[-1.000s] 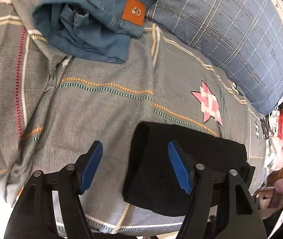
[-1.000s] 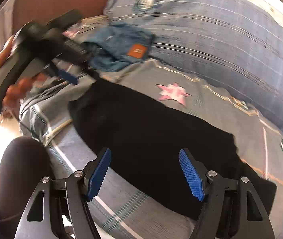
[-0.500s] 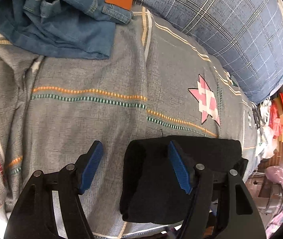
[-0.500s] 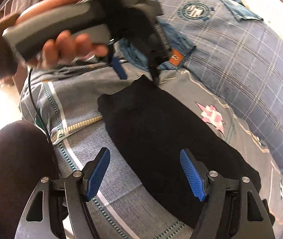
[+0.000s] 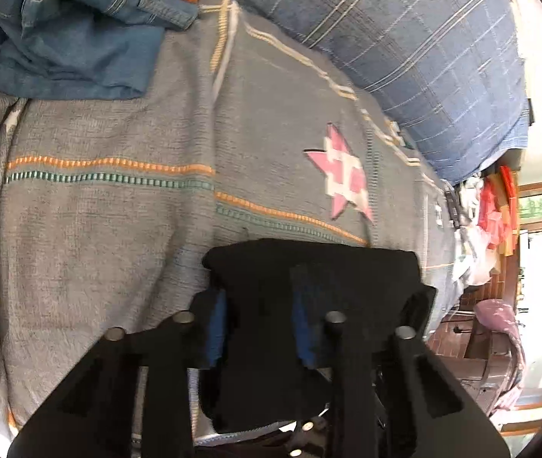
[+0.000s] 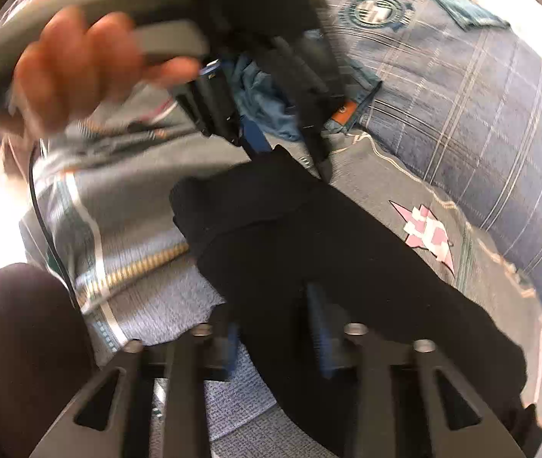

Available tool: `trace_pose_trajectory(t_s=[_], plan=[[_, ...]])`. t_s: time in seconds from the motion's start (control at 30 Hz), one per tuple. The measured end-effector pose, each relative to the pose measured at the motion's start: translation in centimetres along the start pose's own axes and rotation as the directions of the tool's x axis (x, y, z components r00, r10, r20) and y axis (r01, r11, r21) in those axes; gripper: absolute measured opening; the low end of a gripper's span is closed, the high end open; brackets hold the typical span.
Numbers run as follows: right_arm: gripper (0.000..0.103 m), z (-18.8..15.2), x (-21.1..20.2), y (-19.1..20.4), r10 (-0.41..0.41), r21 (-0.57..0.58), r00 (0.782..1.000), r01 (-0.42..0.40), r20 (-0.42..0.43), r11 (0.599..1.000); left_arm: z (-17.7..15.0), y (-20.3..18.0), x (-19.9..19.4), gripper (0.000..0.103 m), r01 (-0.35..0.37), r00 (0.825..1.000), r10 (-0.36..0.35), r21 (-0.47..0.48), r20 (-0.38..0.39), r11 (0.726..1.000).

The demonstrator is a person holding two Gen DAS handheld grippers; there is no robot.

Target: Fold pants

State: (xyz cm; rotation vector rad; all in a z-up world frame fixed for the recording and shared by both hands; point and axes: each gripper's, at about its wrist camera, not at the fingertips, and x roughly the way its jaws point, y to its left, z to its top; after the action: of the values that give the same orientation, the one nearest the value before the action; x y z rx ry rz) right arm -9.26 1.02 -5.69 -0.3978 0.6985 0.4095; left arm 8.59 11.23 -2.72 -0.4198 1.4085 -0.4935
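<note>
The black pants [image 5: 309,267] lie folded on a grey patterned blanket [image 5: 118,229]. My left gripper [image 5: 259,324] has its blue pads closed around the pants' near-left end, the cloth bunched between them. In the right wrist view the pants [image 6: 347,248] stretch from the left gripper [image 6: 286,152], held by a hand at the upper left, down to the right gripper [image 6: 276,336]. The right gripper's pads are closed on the pants' near edge.
Blue jeans [image 5: 60,38] with an orange leather patch lie crumpled at the far left of the blanket. A blue plaid pillow [image 5: 423,57] runs along the back right. A dark-clad knee [image 6: 15,343] is at the lower left. Clutter and a brick floor [image 5: 481,297] show off the bed's right end.
Both grippers have gone from wide open to closed on the black pants. The left gripper moved forward over the pants' end, and the cloth is now gathered in both.
</note>
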Motion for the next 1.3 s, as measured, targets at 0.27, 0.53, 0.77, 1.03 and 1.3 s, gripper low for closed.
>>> trace_pose_trajectory(t_s=[0.27, 0.53, 0.77, 1.03, 1.3], plan=[[0.01, -0.2, -3.3, -5.6, 0.129, 0.296, 0.989, -0.146, 0.076, 0.944, -0.5, -3.6, -1.2, 0.024, 0.141, 0.99, -0.142, 0.025, 0.014, 0.99], [0.01, -2.5, -3.1, -8.0, 0.236, 0.452, 0.971, -0.232, 0.049, 0.861, -0.3, -5.5, 0.7, 0.025, 0.08, 0.997, -0.081, 0.029, 0.017, 0.996], [0.021, -1.4, -1.8, -6.2, 0.277, 0.397, 0.96, -0.269, 0.039, 0.878, -0.8, -1.7, 0.2, 0.032, 0.072, 0.997, -0.072, -0.048, 0.004, 0.996], [0.052, 0.3, -1.4, -1.7, 0.193, 0.228, 0.981, -0.195, 0.031, 0.954, -0.9, 0.6, 0.1, 0.036, 0.094, 0.995, -0.096, -0.081, -0.019, 0.992], [0.038, 1.1, 0.9, 3.6, -0.042, -0.075, 0.999, 0.044, 0.028, 0.996, -1.1, 1.8, 0.1, 0.031, 0.11, 0.994, -0.111, -0.083, -0.016, 0.99]])
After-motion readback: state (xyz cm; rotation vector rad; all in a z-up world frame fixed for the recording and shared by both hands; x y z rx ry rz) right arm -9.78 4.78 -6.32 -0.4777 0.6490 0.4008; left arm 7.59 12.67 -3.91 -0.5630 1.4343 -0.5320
